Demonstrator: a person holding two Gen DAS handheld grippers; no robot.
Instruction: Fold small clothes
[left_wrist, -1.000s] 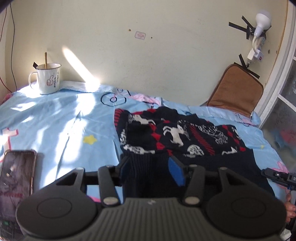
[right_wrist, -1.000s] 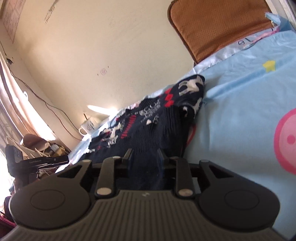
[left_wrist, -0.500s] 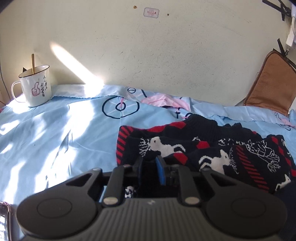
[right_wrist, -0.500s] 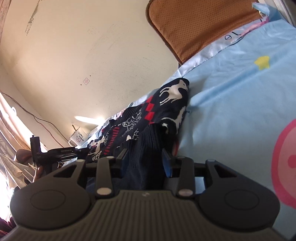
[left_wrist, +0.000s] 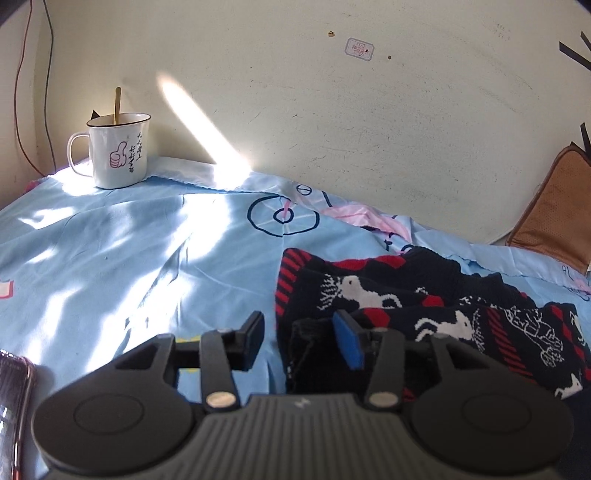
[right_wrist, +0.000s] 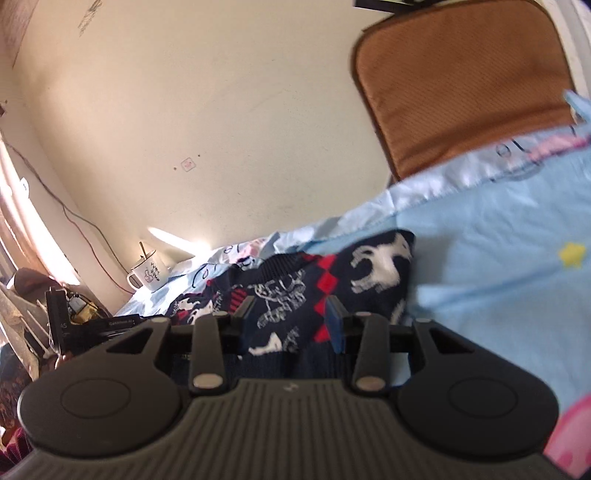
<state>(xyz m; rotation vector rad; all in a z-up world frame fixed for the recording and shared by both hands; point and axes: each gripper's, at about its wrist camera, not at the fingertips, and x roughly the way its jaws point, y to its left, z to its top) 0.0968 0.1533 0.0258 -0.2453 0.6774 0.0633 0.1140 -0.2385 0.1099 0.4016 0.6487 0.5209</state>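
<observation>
A light-blue printed bedsheet (left_wrist: 147, 258) covers the working surface, which ends at a cream wall; a white enamel mug (left_wrist: 117, 153) stands in the far left corner and a brown cushion (right_wrist: 458, 77) leans on the wall at the far right. The dark knitted sweater (left_wrist: 424, 306), patterned with white deer and red bands, lies bunched on the sheet with its long axis running across the bed, roughly parallel to the wall.

Left gripper (left_wrist: 301, 341): jaws partly apart and opening. The sweater's left edge lies just ahead of the fingers and toward the right-hand finger; a dark ribbed fold sits in the gap, but neither pad appears to press on it. Bare sheet lies ahead of the left-hand finger.

Right gripper (right_wrist: 291, 317): jaws partly apart, widening slightly. The sweater's right end fills the space between and beyond the fingers; the pads appear to stand clear of the knit, though motion blur leaves this uncertain. Bare sheet lies to the right of the right-hand finger.

Each gripper thus stands at one end of the garment, the bulk extending inward from both. A next fold would probably call for re-gripping an edge at each end; the left gripper seems nearer to a free edge.
</observation>
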